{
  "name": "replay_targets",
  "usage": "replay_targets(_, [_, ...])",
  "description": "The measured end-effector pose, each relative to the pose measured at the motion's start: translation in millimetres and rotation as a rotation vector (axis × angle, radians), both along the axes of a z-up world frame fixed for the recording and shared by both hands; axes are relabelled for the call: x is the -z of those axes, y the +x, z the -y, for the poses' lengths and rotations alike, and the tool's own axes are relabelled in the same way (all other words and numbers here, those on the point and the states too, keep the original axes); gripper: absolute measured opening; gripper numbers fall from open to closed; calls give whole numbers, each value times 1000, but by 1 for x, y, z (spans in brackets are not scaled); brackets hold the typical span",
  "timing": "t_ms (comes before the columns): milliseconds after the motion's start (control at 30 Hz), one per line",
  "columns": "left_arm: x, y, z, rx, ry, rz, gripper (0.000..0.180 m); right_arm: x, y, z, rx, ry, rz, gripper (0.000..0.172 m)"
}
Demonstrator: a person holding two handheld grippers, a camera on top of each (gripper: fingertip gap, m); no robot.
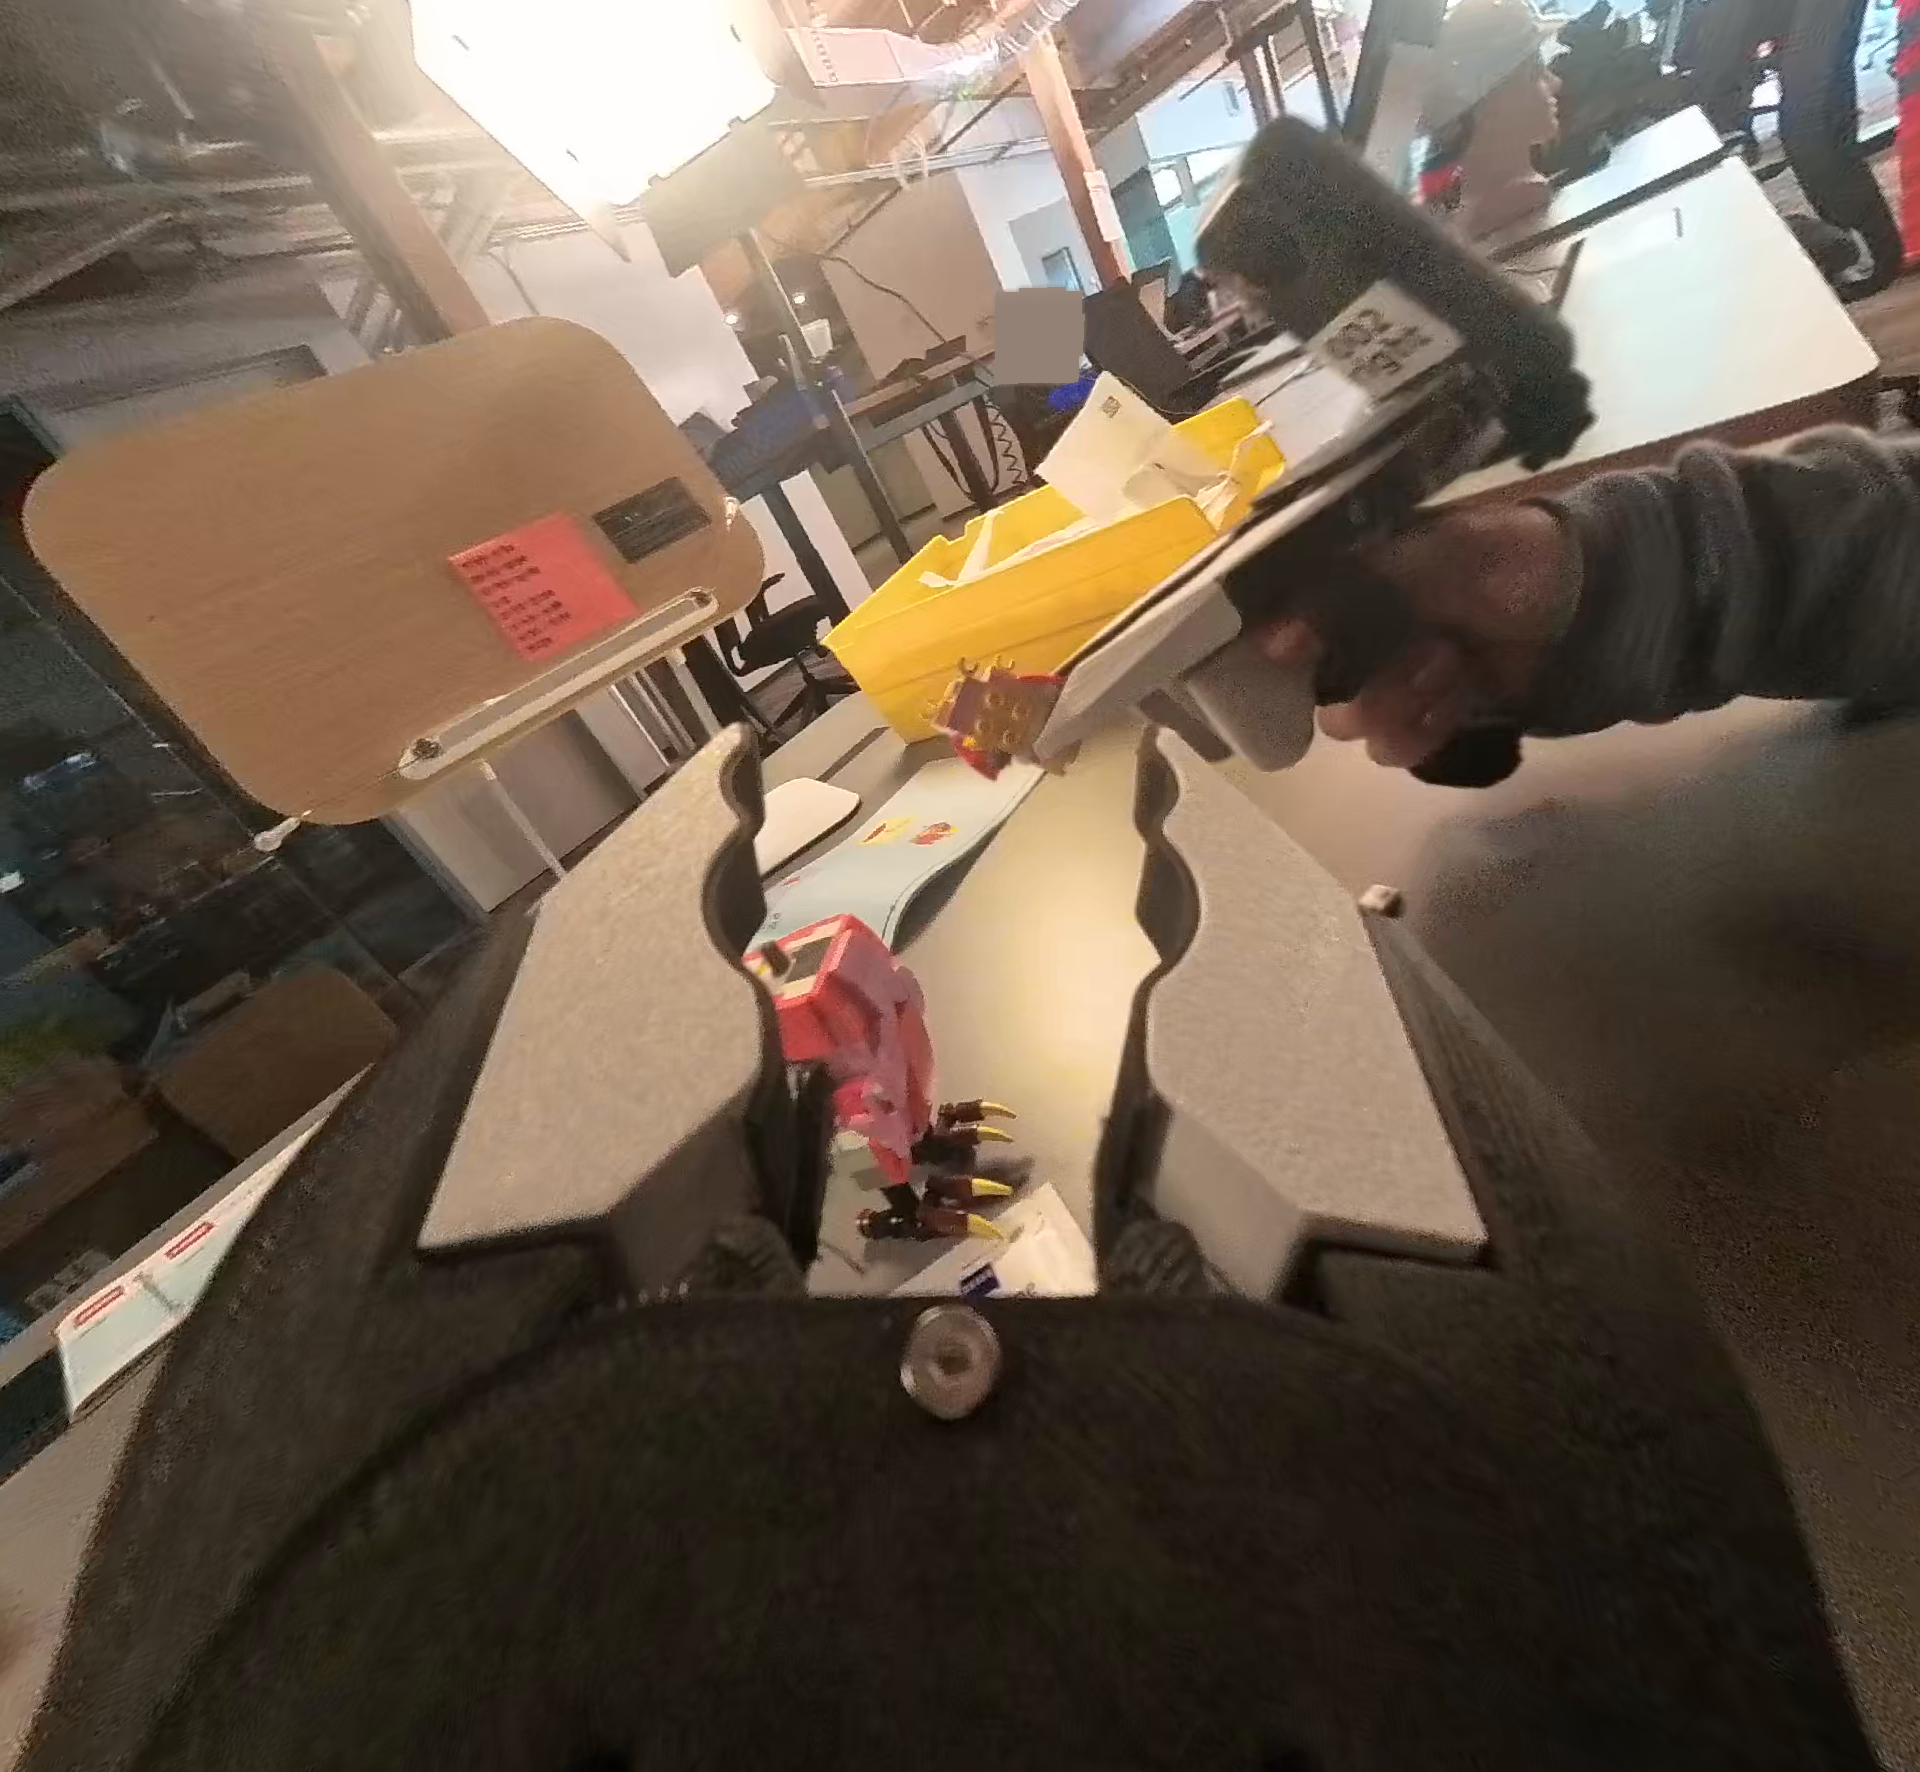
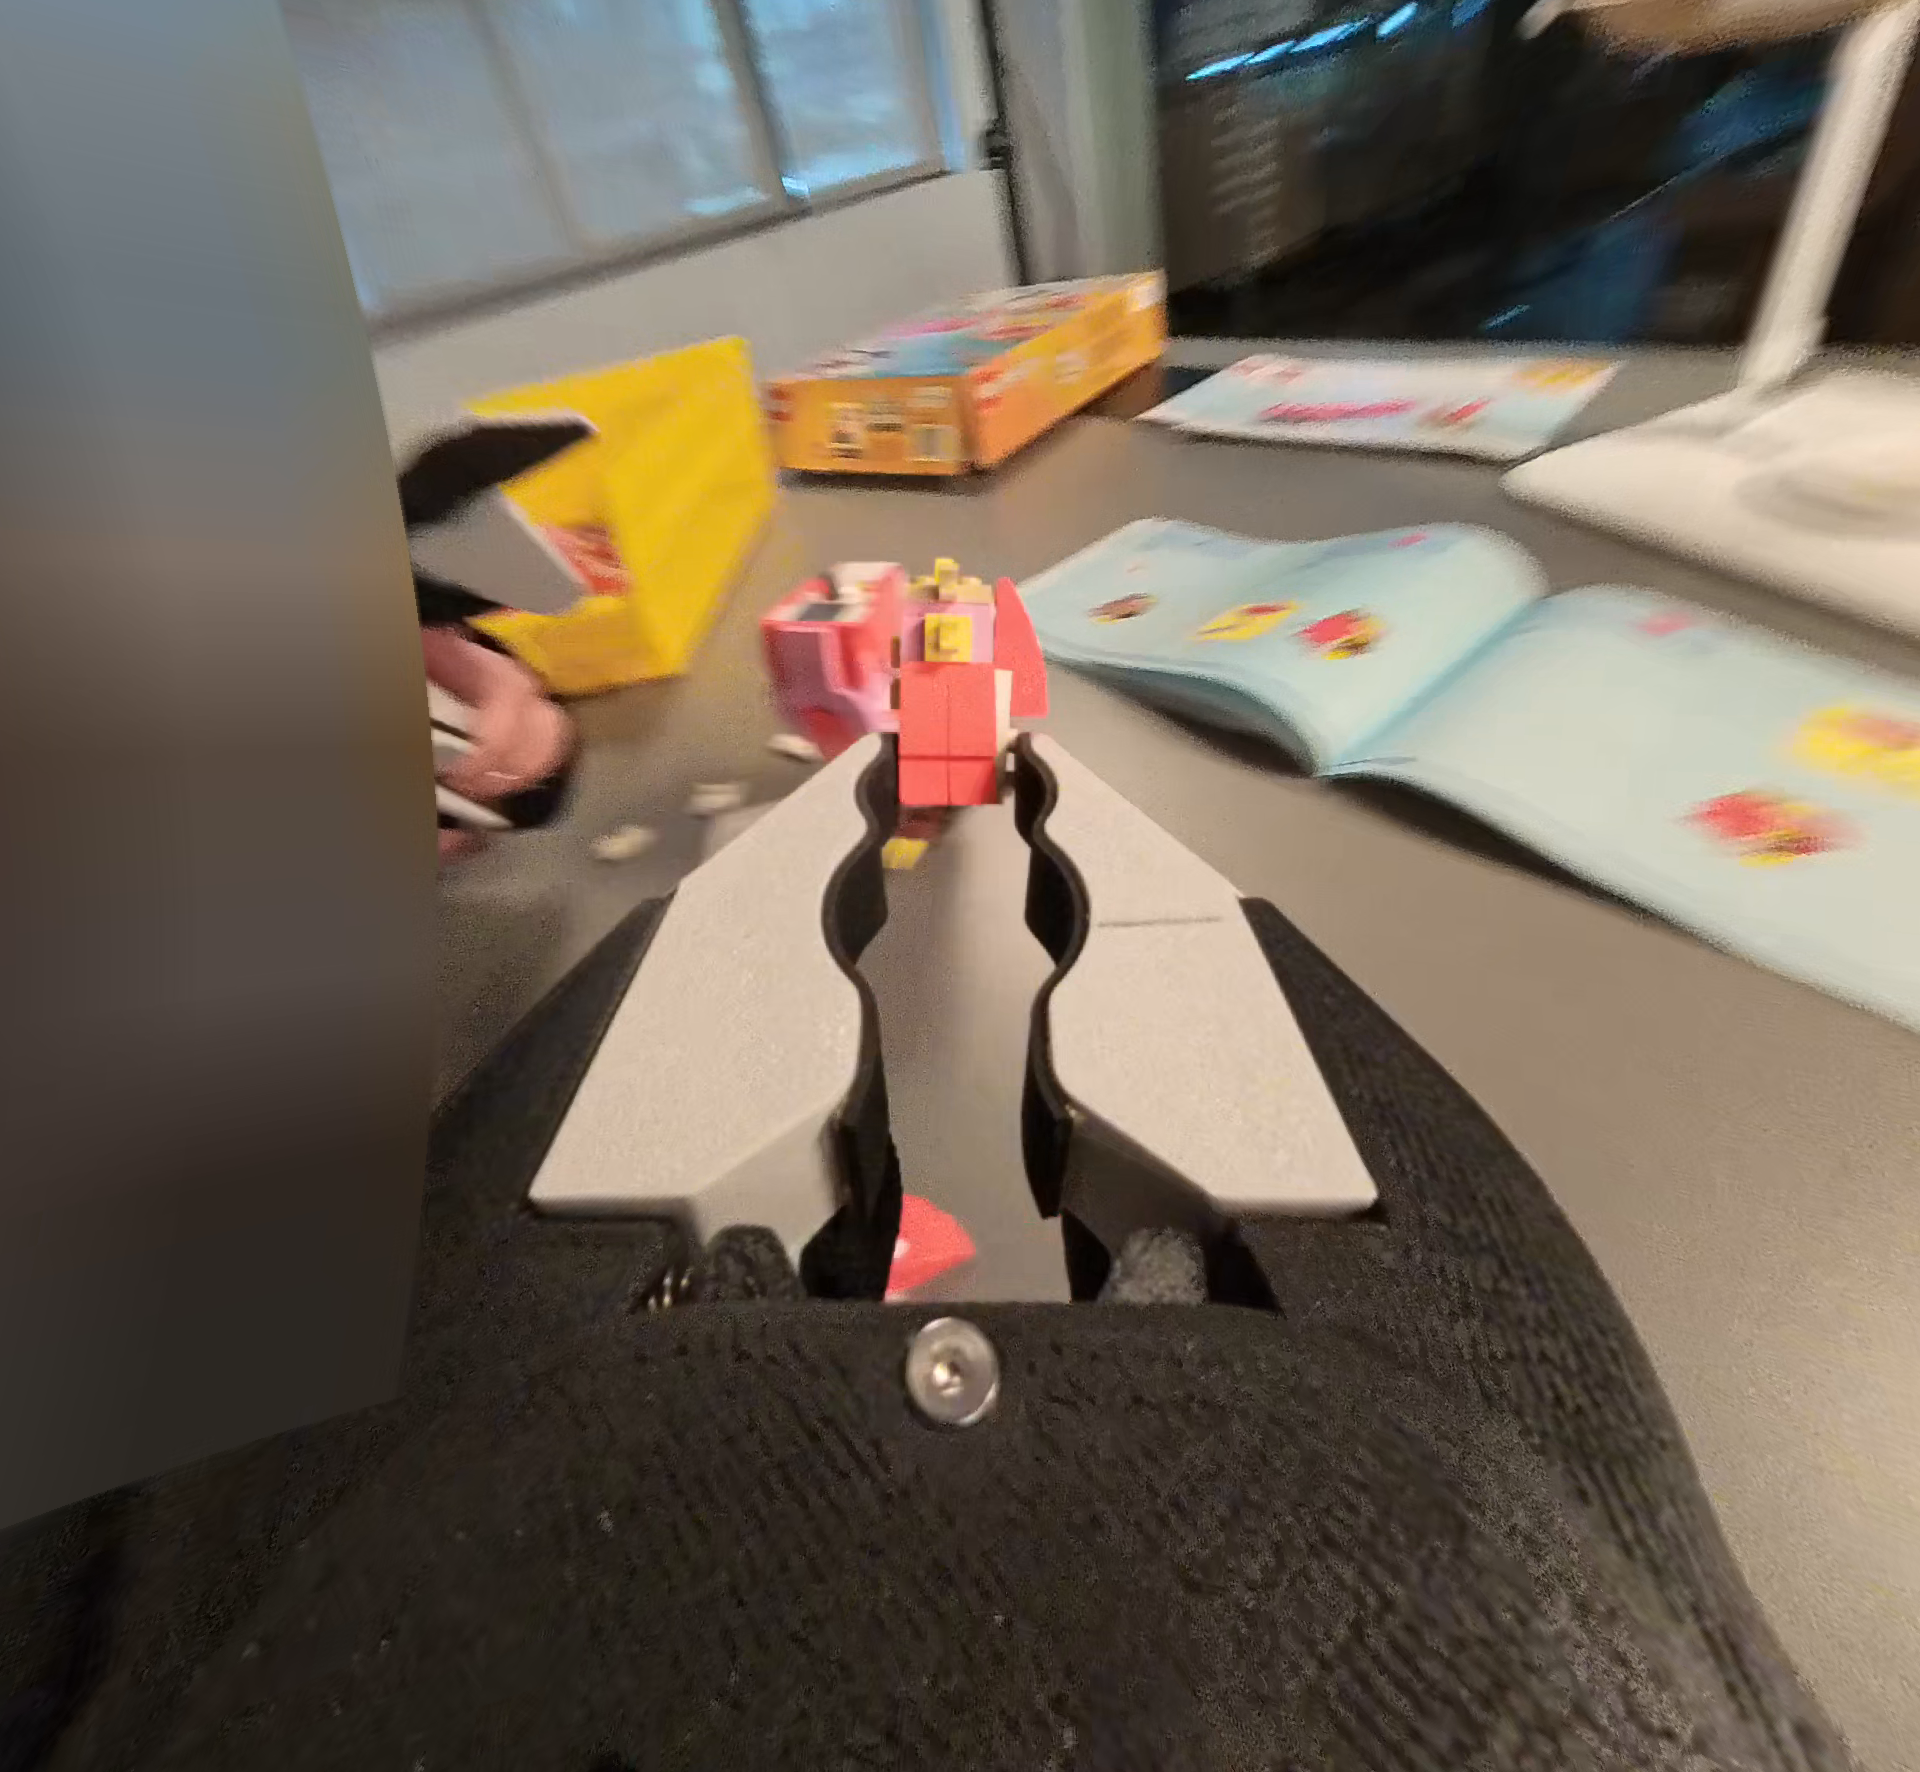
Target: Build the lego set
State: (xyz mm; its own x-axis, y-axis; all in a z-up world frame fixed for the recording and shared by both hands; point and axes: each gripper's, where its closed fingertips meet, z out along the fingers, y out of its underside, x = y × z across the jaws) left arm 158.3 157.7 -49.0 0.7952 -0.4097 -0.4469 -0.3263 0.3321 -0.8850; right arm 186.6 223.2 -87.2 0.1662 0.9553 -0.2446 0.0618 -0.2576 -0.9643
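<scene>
The right gripper [image 2: 951, 766] has its 2 fingertips pressed on a small red and purple brick assembly [image 2: 954, 683], lifted above the grey table [image 2: 1351, 1047]. The left gripper [image 1: 940, 787] stands wide apart and holds nothing; a larger pink and red brick model [image 1: 857, 1026] with yellow-tipped claws [image 1: 961, 1172] lies on the table beneath it, close to its left finger [image 1: 665, 953]. Farther out sit an open light-blue instruction booklet [image 2: 1507, 673], a yellow bin [image 1: 1039, 600], an orange box [image 2: 966, 382] and loose small pieces [image 2: 665, 818].
</scene>
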Motion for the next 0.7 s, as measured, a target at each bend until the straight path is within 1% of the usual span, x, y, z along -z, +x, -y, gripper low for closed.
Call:
replay_targets(133, [1,-4,-3,-31,-1,5,69,-5,15,-29,312,459,101,20])
replay_targets(200, [2,-4,-4,-30,-5,14,68,-8,22,-36,453,720,190,20])
replay_targets(267, [3,-3,-4,-20,-12,30,67,-12,24,-36,541,947,263,20])
replay_targets(333, [2,-2,-4,-14,-6,39,67,-17,22,-30,579,1112,290,20])
replay_targets(400, [0,-4,-3,-32,19,30,65,-19,19,-23,594,1210,303,20])
replay_targets(500, [-3,-6,-1,-42,49,34,63,-20,19,-21,618,1297,318,20])
replay_targets(633, [-4,1,3,-3,43,56,62,-19,18,-18,596,1336,291,20])
replay_targets(700, [-1,6,4,24,23,66,61,-21,17,-12,592,1382,276,20])
